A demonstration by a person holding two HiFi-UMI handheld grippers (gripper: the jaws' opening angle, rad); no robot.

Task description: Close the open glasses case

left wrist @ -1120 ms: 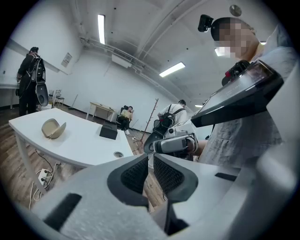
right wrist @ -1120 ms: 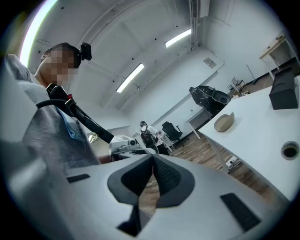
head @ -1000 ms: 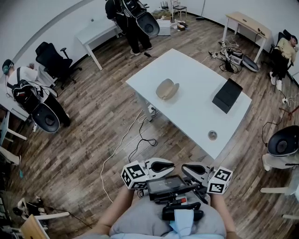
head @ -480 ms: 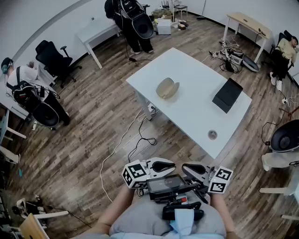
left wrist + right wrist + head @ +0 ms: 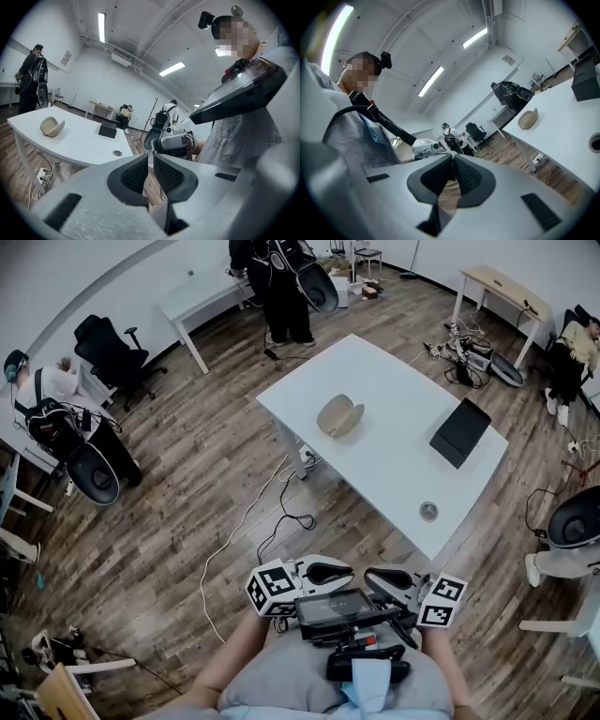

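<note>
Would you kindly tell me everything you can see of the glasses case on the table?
The glasses case is a tan, rounded clamshell with a matte, hard-looking shell. It lies open, its two halves spread apart, on the white table, toward its left edge in the head view and apart from the black box. Only the table touches it. Whether anything is inside cannot be told.

A beige glasses case [image 5: 338, 416] and a matte black box [image 5: 459, 432] sit on a white table [image 5: 394, 474], over brown wood-plank flooring [image 5: 169, 521] streaked light and dark. In the foreground, the left gripper [image 5: 328, 573] and right gripper [image 5: 386, 582] are white with black cross-hatched pads [image 5: 135, 174]. Each carries a cube [image 5: 271, 590] patterned in black-and-white squares. A white cable [image 5: 228, 545] crosses the floor, and a black office chair [image 5: 111, 352] is beside the white wall [image 5: 56, 287].
</note>
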